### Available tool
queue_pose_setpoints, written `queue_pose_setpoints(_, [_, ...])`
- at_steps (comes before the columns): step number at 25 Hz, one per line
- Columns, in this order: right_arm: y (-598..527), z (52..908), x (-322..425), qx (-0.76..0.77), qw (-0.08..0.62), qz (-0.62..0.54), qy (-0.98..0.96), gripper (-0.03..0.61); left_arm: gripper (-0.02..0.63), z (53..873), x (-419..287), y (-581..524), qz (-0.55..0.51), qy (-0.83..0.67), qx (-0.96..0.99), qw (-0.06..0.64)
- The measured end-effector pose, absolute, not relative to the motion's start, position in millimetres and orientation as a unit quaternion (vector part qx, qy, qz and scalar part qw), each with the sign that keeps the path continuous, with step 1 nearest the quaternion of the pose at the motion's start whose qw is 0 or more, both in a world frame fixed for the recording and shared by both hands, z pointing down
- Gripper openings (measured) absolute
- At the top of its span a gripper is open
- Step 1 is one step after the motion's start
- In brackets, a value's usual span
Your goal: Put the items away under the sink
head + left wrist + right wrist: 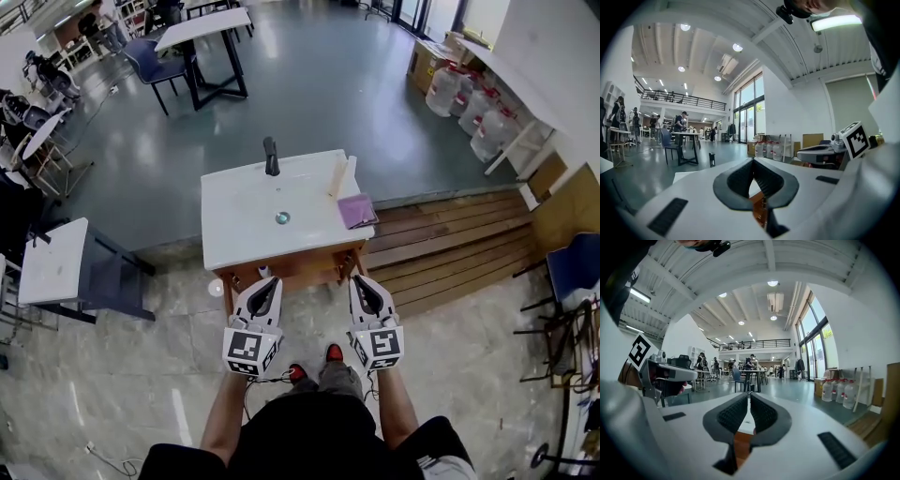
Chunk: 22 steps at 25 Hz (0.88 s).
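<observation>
A white sink top (234, 230) bears a black faucet (271, 157) and purple cloth (356, 210); water jugs (469, 105) stand beyond. The left gripper (266, 284) and right gripper (362, 282) are closed, empty.

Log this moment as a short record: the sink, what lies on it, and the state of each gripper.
sink: white top on a wooden cabinet
faucet: black, at the rear edge
drain, mid-basin
purple cloth, on the sink top's right front corner
cream stick-like item, lying just behind the cloth; kind unclear
left gripper, shut, empty, in front of the cabinet
right gripper, shut, empty, beside the left one
</observation>
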State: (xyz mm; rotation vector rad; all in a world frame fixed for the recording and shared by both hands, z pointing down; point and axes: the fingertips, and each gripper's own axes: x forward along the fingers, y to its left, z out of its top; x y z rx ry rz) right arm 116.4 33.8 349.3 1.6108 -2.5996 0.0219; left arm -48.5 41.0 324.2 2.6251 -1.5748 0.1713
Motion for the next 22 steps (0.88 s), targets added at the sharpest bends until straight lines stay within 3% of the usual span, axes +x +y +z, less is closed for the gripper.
queue_pose_setpoints(22, [-103,375,207,0.560,0.062,0.036,-0.825,0.043,0.006,340,43,-108,0.070,-0.479,0.873,0.058])
